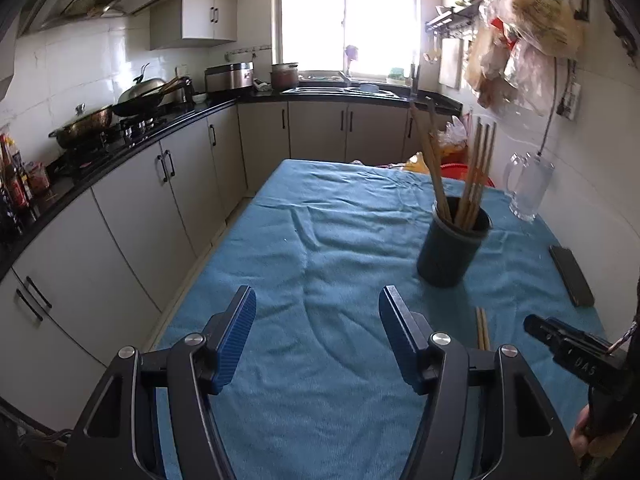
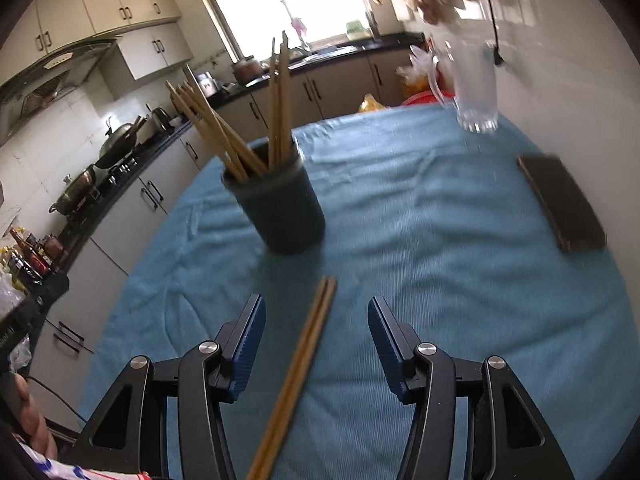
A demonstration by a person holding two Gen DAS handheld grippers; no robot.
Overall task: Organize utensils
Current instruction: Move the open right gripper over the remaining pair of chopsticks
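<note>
A dark round holder (image 1: pixel 454 246) (image 2: pixel 280 206) stands on the blue cloth with several wooden chopsticks (image 1: pixel 476 176) (image 2: pixel 280 104) upright in it. A loose pair of chopsticks (image 2: pixel 304 360) (image 1: pixel 482 328) lies flat on the cloth in front of the holder. My right gripper (image 2: pixel 316 312) hovers open over this pair, which runs between the blue pads without touching them. Left of the holder, my left gripper (image 1: pixel 318 300) stands open above bare cloth with nothing between its fingers. The right gripper's black tip (image 1: pixel 560 336) shows low at the right of the left wrist view.
A clear glass mug (image 1: pixel 528 186) (image 2: pixel 474 92) stands at the table's far right by the wall. A flat black object (image 1: pixel 570 276) (image 2: pixel 560 200) lies near the right edge. Counter cabinets (image 1: pixel 132 208) with pans run along the left. A hand (image 2: pixel 34 424) shows at lower left.
</note>
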